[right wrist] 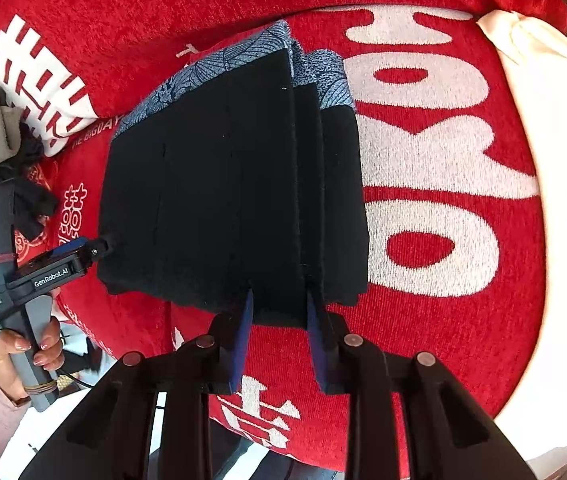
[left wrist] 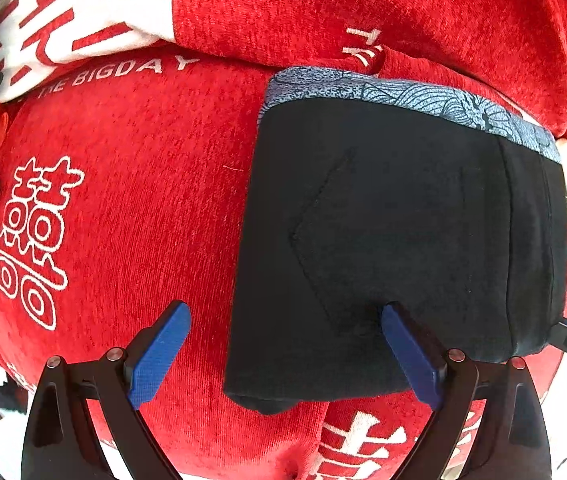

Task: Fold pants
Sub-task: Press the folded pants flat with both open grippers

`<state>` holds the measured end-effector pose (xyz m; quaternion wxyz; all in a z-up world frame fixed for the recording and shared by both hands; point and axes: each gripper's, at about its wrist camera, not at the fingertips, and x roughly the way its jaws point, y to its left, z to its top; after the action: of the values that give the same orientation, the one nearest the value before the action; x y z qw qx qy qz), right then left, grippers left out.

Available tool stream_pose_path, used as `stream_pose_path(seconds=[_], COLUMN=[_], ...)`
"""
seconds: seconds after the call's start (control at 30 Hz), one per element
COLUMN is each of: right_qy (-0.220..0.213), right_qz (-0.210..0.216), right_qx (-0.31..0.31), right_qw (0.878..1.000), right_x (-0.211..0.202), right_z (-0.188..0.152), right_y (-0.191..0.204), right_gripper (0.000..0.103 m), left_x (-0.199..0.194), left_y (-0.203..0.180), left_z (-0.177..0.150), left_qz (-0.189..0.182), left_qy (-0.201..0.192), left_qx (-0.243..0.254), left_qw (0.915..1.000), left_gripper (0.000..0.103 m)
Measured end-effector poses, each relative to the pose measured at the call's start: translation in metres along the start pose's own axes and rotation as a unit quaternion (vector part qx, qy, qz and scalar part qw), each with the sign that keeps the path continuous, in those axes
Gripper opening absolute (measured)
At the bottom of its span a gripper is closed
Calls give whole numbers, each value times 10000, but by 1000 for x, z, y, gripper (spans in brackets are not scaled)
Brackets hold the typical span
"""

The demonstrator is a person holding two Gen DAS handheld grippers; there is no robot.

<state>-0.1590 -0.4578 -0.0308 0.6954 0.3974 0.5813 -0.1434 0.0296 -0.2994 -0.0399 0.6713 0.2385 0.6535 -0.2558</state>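
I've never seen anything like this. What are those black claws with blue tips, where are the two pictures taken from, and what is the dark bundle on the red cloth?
No robot here: a person holds a hand-held pincer tool in each hand, and a small wide-angle camera on each tool looks forward along its two blue-padded fingers. One picture comes from the left gripper, the other from the right gripper.

The dark bundle is a pair of black pants with a blue patterned waistband, already folded into a compact stack. It lies on a red plush blanket with white lettering.

The left gripper is open, its fingers wide apart over the bundle's edge. The right gripper's fingers stand either side of the folded layers; whether they pinch the cloth I cannot tell.

In the right picture you also see the person's hand holding the left tool.
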Motion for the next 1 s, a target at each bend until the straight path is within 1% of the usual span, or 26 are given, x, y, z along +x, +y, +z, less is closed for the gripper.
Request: stream_pose_path(seconds=[0.2, 0.37, 0.43, 0.47, 0.5, 0.53, 0.6, 0.63, 0.8, 0.87, 0.93, 1.0], right_qy=[60, 146, 159, 163, 162, 161, 176, 178, 171, 150, 113, 81], right_qz=[-114, -181, -205, -212, -212, -209, -266, -310, -306, -304, -295, -278], right_qx=[-46, -117, -117, -119, -112, -97, -98, -98, -38, -13, -16, -18], right_qw=[9999, 9997, 9996, 9996, 9996, 9996, 9994, 9993, 9994, 9994, 9995, 9996], right_x=[-2, 0, 1, 1, 1, 0, -1, -1, -5, -7, -11, -13], right_z=[3, 5, 6, 6, 6, 6, 7, 7, 11, 13, 17, 19], right_y=[4, 6, 7, 7, 6, 6, 5, 5, 1, 0, 0, 0], right_gripper=[30, 37, 37, 37, 37, 38, 45, 50, 52, 61, 64, 66], left_x=[1, 3, 5, 5, 4, 5, 4, 5, 3, 4, 3, 3], left_y=[-4, 5, 4, 2, 6, 8, 9, 9, 9, 10, 8, 9], left_z=[2, -3, -4, -3, -4, -3, -3, -3, -6, -6, -6, -5], left_qz=[-89, -139, -160, -158, -146, -123, -125, -124, -119, -144, -181, -215], left_qy=[51, 70, 87, 97, 102, 108, 112, 111, 85, 93, 109, 118], left_qx=[-165, -163, -163, -165, -154, -148, -166, -186, -224, -263, -312, -358], left_qw=[9998, 9997, 9997, 9997, 9997, 9998, 9997, 9997, 9996, 9995, 9993, 9991], left_gripper=[97, 97, 97, 98, 102, 102, 102, 102, 102, 102, 102, 102])
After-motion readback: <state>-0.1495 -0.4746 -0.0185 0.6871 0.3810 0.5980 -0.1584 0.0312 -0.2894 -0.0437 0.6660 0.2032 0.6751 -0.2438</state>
